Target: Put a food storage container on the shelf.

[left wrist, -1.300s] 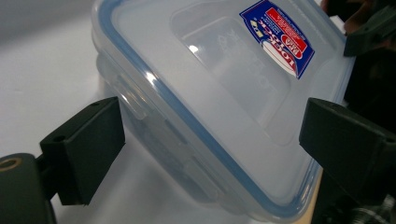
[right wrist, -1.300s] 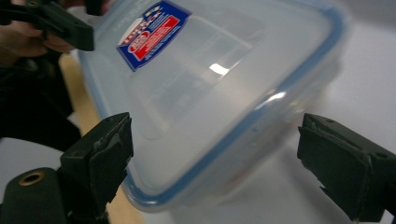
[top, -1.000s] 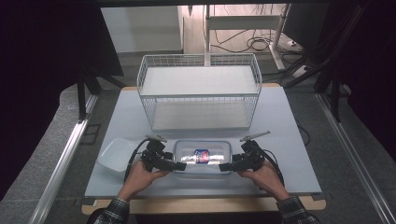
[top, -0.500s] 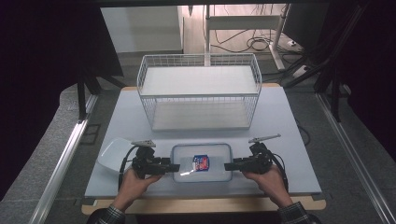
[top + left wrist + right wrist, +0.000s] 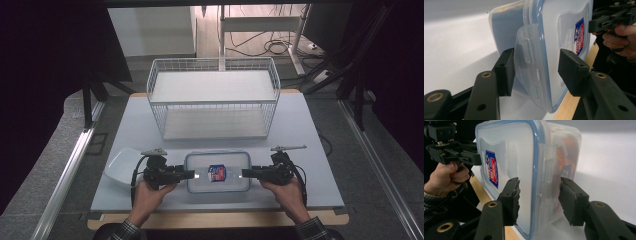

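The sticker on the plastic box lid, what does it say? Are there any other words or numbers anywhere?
Blue and red sticker on the lid of the clear plastic box: it has print, but too blurred to read.
Second small label showing through the side of the box, right gripper view: also too blurred to read.
White wire basket, white bowl, table: no words or numbers on them.

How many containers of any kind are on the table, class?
3: the wire basket at the back, the lidded plastic box at the front centre, and the white bowl front left.
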Tool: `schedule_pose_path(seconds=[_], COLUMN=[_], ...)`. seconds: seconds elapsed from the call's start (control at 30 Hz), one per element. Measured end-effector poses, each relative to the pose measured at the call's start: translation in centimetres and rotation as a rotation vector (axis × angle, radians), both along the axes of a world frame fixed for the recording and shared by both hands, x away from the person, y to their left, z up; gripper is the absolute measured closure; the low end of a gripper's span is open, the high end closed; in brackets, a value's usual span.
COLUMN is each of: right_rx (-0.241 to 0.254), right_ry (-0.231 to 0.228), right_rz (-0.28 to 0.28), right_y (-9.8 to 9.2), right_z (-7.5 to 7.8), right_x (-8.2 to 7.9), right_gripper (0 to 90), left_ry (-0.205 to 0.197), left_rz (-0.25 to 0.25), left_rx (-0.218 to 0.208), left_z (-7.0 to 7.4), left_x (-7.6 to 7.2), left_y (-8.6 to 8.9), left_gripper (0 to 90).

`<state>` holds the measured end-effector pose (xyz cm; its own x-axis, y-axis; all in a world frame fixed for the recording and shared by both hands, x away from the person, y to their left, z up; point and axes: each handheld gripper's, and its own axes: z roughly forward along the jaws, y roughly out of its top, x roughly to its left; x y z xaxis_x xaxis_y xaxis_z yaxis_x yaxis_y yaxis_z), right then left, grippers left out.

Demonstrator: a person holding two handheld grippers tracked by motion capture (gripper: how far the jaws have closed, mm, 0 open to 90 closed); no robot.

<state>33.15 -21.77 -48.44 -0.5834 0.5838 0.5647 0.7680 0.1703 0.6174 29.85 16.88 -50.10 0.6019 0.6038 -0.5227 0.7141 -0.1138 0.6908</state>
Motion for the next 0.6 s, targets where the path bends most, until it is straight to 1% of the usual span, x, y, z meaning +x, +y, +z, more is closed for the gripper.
schedule_pose_path(seconds=[0.07,0.13,0.2,0.4,0.53,0.6], right_rx=[-0.007,-0.001,0.003,0.017,0.040,0.056], right_ry=[-0.030,-0.042,-0.057,-0.108,-0.121,-0.118], right_rz=[-0.001,-0.002,-0.001,0.001,0.006,0.008], right_y=[0.0,-0.1,-0.1,-0.1,-0.2,-0.1], right_z=[0.4,0.6,0.9,2.2,2.8,3.0], right_x=[-0.1,-0.2,-0.1,-0.1,0.3,0.6], right_gripper=[52.0,51.9,51.9,51.9,51.8,51.8], left_ry=[-0.004,-0.018,-0.033,-0.072,-0.097,-0.103], left_rz=[-0.002,-0.002,-0.004,-0.006,0.002,0.007], left_rx=[-0.006,-0.009,-0.005,-0.023,-0.048,-0.049], left_z=[0.1,0.4,0.9,2.5,3.4,3.8], left_x=[0.0,0.1,0.2,0.5,0.7,0.8], left_y=[0.0,0.0,0.0,0.3,0.7,0.8], left_gripper=[48.9,49.1,49.3,50.2,51.2,51.6])
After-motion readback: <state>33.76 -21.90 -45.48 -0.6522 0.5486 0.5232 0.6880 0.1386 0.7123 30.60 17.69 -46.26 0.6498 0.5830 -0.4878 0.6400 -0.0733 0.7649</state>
